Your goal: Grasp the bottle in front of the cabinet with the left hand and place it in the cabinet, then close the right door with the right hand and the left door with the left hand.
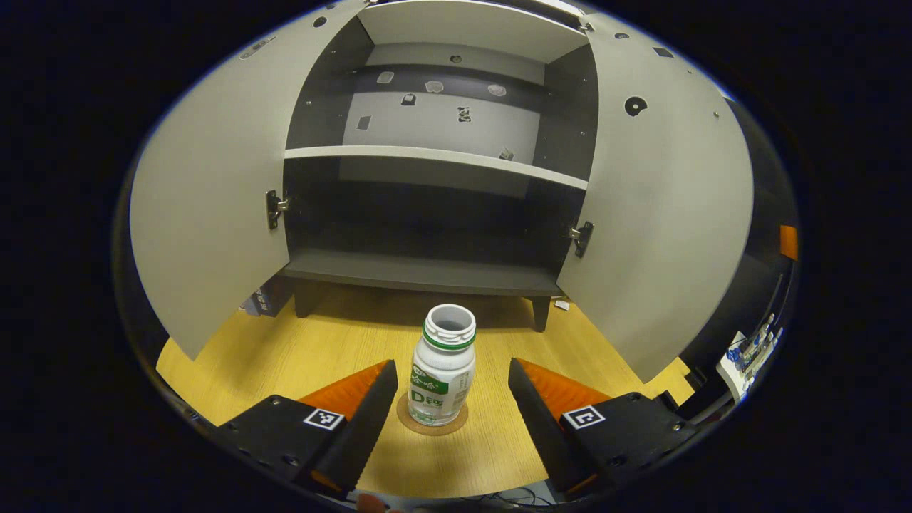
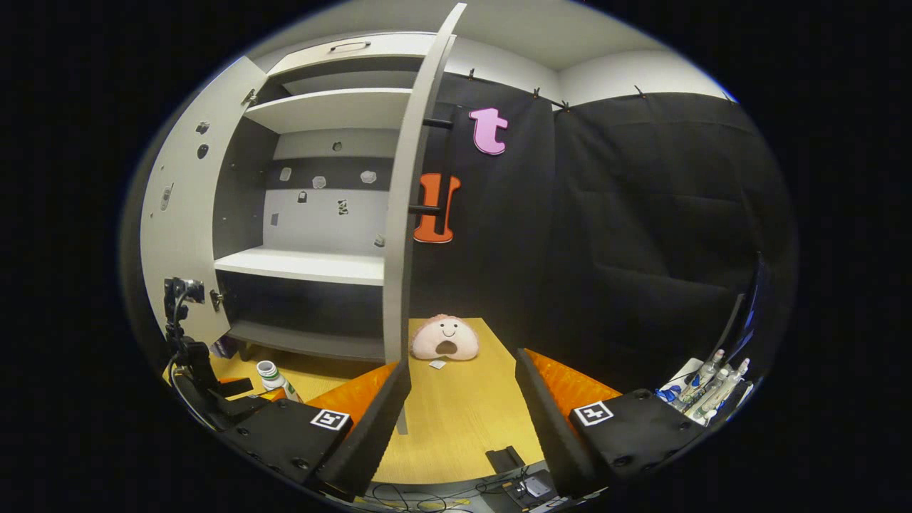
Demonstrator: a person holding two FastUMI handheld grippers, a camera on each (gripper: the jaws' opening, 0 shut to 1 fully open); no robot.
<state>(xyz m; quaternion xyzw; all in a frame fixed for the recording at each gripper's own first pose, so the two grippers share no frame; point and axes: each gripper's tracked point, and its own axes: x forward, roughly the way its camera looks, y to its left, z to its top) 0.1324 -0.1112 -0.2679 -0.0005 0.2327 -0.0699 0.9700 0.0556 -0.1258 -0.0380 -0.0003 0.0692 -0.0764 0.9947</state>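
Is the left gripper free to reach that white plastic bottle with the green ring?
Probably yes. The white plastic bottle stands upright on a round coaster, straight ahead of the open left gripper, with nothing between its spread fingers and the bottle.

Both doors (image 1: 214, 206) swung wide, lower shelf (image 1: 420, 271) free behind the bottle (image 1: 443, 374)

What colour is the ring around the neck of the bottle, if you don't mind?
Green, on a white bottle; it shows best in the left gripper view.
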